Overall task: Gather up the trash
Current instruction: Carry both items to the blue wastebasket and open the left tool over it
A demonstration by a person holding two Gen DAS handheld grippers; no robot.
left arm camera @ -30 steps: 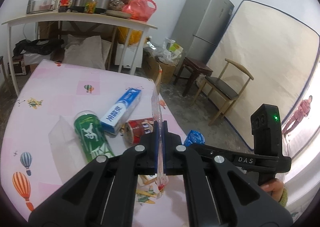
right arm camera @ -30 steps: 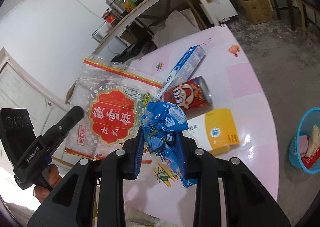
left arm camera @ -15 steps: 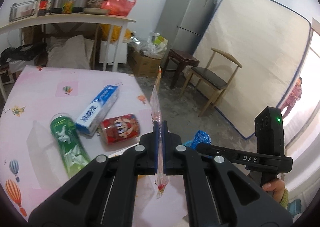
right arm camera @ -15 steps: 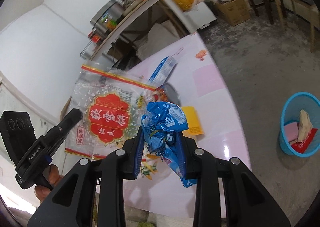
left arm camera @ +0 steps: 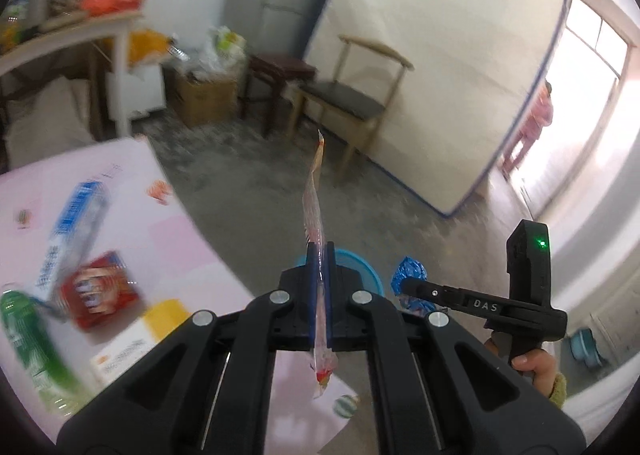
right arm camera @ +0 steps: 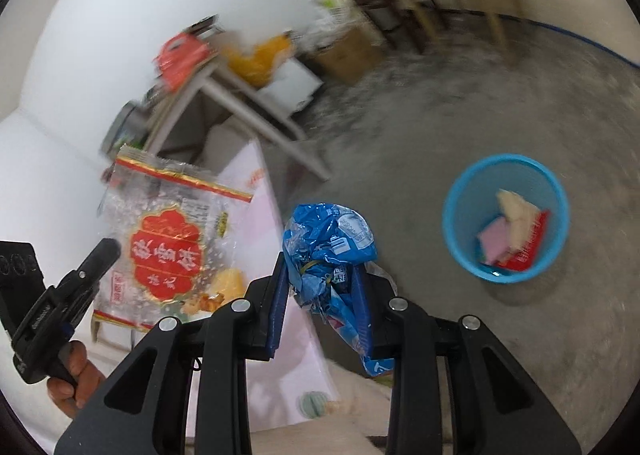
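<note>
With the right gripper (right arm camera: 322, 295) clamped on the crumpled blue plastic wrapper (right arm camera: 328, 245) and the left gripper (left arm camera: 319, 295) pinching the clear red-printed snack bag (right arm camera: 172, 239), carry both over the round blue plastic bin (right arm camera: 506, 215) at three o'clock before letting go.

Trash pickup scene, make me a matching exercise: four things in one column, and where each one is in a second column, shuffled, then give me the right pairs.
Things:
1. crumpled blue plastic wrapper
2. clear snack bag with a red label
3. round blue waste basket
4. red drink can

Places:
A. standing on the grey floor, some trash inside
B. lying on the pink table
C. clamped in the right gripper
D. pinched flat in the left gripper

Pairs: 1-C, 2-D, 3-A, 4-B
</note>
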